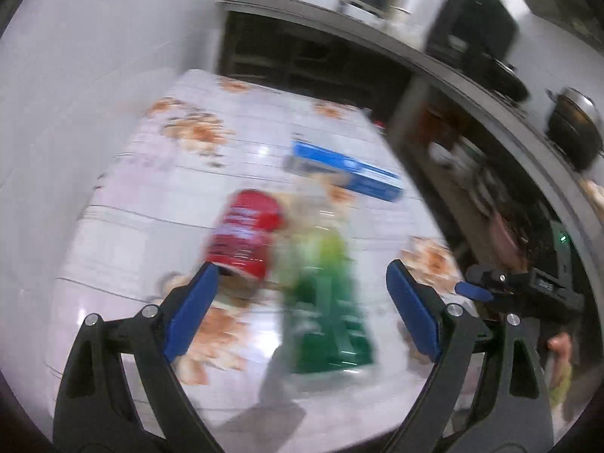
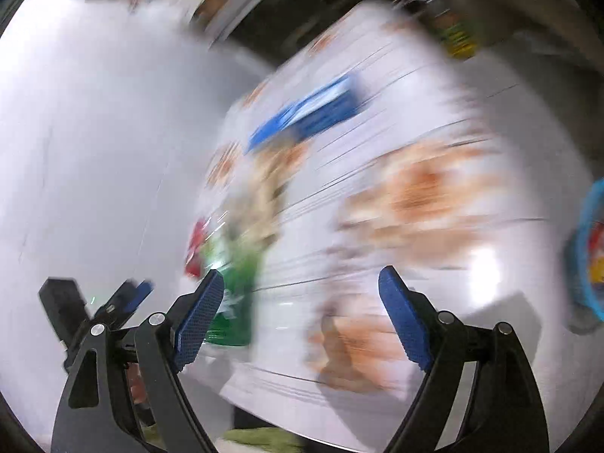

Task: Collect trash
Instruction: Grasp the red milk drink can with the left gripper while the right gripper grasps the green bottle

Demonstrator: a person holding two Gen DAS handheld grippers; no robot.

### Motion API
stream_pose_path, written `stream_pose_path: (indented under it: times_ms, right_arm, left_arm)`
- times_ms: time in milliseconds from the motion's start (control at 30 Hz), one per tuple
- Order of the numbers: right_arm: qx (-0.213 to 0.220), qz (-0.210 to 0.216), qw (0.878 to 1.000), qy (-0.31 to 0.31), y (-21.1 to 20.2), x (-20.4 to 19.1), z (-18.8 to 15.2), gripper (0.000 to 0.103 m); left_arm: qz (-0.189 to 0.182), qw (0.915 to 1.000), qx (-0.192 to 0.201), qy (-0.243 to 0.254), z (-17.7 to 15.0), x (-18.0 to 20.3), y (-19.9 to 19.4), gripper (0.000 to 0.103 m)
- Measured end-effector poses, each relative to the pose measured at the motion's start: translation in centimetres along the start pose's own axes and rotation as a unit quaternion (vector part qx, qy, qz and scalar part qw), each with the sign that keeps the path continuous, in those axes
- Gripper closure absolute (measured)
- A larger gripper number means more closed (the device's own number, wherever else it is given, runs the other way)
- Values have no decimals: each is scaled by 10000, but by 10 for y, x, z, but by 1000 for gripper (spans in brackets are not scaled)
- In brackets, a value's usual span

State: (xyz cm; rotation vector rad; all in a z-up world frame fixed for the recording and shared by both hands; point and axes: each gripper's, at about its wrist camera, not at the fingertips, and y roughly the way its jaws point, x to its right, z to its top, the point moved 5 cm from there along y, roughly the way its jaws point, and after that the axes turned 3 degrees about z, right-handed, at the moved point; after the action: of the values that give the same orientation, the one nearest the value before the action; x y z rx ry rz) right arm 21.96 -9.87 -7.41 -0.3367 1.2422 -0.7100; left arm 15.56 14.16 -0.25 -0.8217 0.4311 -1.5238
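A red can (image 1: 243, 233) lies on the table with the flowered cloth (image 1: 151, 196). Beside it lies a clear bottle with a green label (image 1: 328, 302), and behind them a blue box (image 1: 345, 170). My left gripper (image 1: 302, 283) is open above the table, its jaws wide around the bottle's near end without touching it. My right gripper (image 2: 300, 290) is open and empty over the cloth; it also shows in the left wrist view (image 1: 475, 288). The right wrist view is badly blurred: the green bottle (image 2: 236, 294), red can (image 2: 196, 245) and blue box (image 2: 309, 113) show to its left.
A dark shelf unit (image 1: 472, 120) with pots and dishes stands right of the table. A white wall (image 1: 83, 75) is on the left. A blue-rimmed container (image 2: 589, 249) sits at the right edge of the right wrist view.
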Motion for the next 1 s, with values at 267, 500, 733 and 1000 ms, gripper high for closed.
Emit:
stream_pose_path:
  times_ms: [267, 500, 733, 1000]
  right_arm:
    - [-882, -287, 9951, -350, 89, -57, -7, 21]
    - [-1137, -324, 9927, -243, 113, -64, -9, 21]
    - [-1117, -241, 9933, -152, 119, -65, -11, 32]
    - [-1011, -86, 9948, -86, 118, -66, -10, 41]
  left_arm:
    - [468, 9979, -45, 454, 1, -32, 30, 17]
    - [255, 9982, -214, 491, -12, -38, 52, 17]
    - [223, 9986, -351, 333, -20, -43, 77, 33]
    - [277, 9990, -78, 353, -18, -40, 71, 42]
